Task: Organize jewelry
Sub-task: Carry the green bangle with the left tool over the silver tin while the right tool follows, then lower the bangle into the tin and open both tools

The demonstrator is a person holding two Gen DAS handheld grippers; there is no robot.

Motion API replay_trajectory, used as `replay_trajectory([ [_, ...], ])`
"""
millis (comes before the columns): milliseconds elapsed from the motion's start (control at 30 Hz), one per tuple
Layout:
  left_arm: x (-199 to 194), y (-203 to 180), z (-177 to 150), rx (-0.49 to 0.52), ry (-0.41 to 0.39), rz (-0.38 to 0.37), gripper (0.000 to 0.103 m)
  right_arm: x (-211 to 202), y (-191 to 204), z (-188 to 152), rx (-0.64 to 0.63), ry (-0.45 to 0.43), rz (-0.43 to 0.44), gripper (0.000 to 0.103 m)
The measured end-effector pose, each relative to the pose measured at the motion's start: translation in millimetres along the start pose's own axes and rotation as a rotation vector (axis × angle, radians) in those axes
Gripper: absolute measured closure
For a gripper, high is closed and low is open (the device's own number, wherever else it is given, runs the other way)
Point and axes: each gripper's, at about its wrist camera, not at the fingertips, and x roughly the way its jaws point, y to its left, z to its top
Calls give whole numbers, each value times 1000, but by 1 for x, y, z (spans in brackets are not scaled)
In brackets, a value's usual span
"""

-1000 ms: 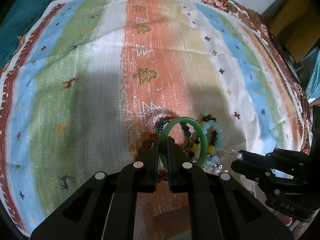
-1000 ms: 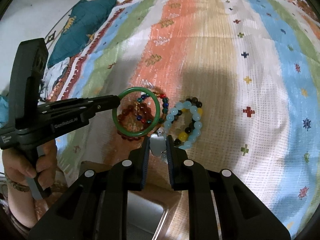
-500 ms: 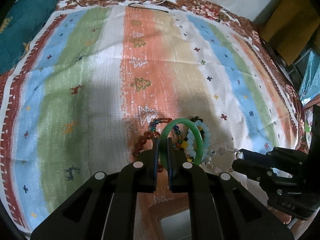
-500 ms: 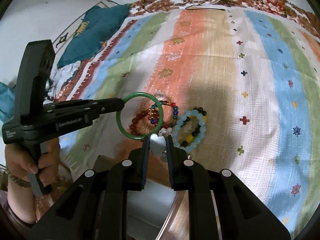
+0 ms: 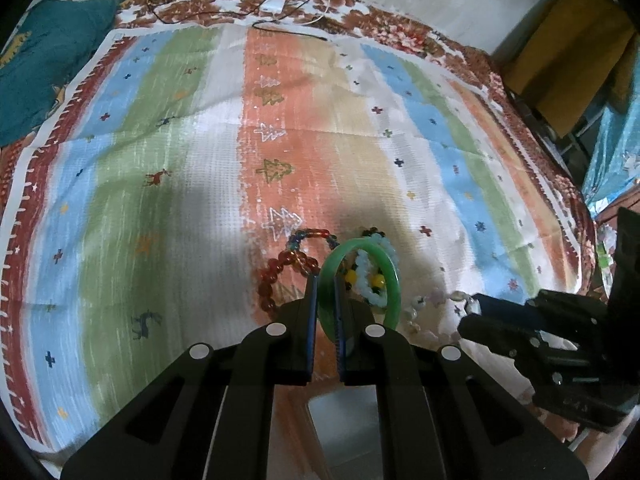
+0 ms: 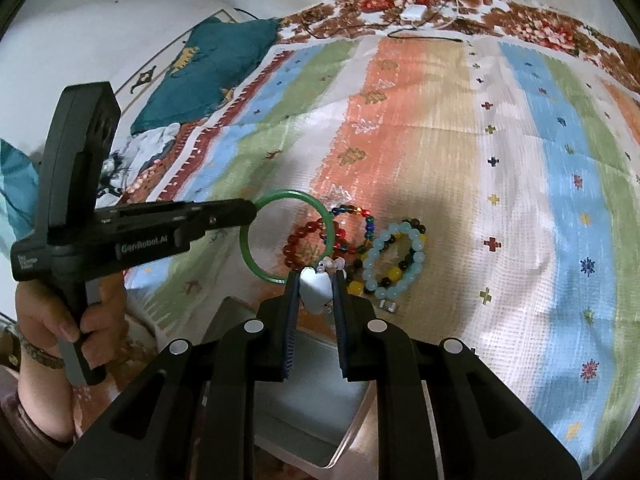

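Note:
My left gripper (image 5: 326, 292) is shut on a green bangle (image 5: 394, 280) and holds it above the striped cloth; the bangle also shows in the right wrist view (image 6: 280, 204). My right gripper (image 6: 316, 284) is shut on a white heart-shaped pendant (image 6: 315, 290) with small beads trailing from it. On the cloth lie a red bead bracelet (image 6: 298, 238), a multicoloured bead bracelet (image 6: 362, 216) and a pale blue bead bracelet (image 6: 400, 258) with yellow and dark beads. The right gripper shows at the lower right of the left wrist view (image 5: 466, 312).
A grey tray or box (image 6: 352, 424) sits below both grippers at the near edge. A small metal piece (image 6: 389, 306) lies by the blue bracelet. A teal cushion (image 6: 212, 76) lies far left, cables and a white plug (image 5: 274, 4) at the far edge.
Both grippers have lifted and drawn back toward the near edge, the left with the green bangle, the right with the white pendant. The bracelets on the cloth have stayed put.

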Motion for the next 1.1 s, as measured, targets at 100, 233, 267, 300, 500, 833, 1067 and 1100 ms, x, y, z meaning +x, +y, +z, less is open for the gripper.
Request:
replay_trajectory([
  [100, -7, -2, -8, 3, -15, -9, 96, -4, 5, -1, -17, -10, -2, 86],
  [233, -16, -5, -19, 17, -30, -13, 96, -7, 10, -4, -33, -15, -4, 86],
  [267, -18, -6, -22, 22, -32, -14, 96, -8, 10, -5, -35, -16, -3, 86],
  [300, -19, -7, -25, 28, -33, -15, 96, -9, 11, -7, -37, -18, -3, 86],
  [500, -28, -12, -42, 46, -45, -26, 96, -16, 15, -17, -43, -25, 16, 86],
  [833, -39, -14, -67, 56, -57, -46, 96, -32, 23, -34, -50, -51, 62, 86],
  [1067, -40, -18, -79, 71, -51, -41, 96, -33, 26, -45, -57, -39, 69, 86],
  [1100, -40, -19, -80, 72, -50, -40, 96, -33, 26, -46, -58, -38, 69, 86],
])
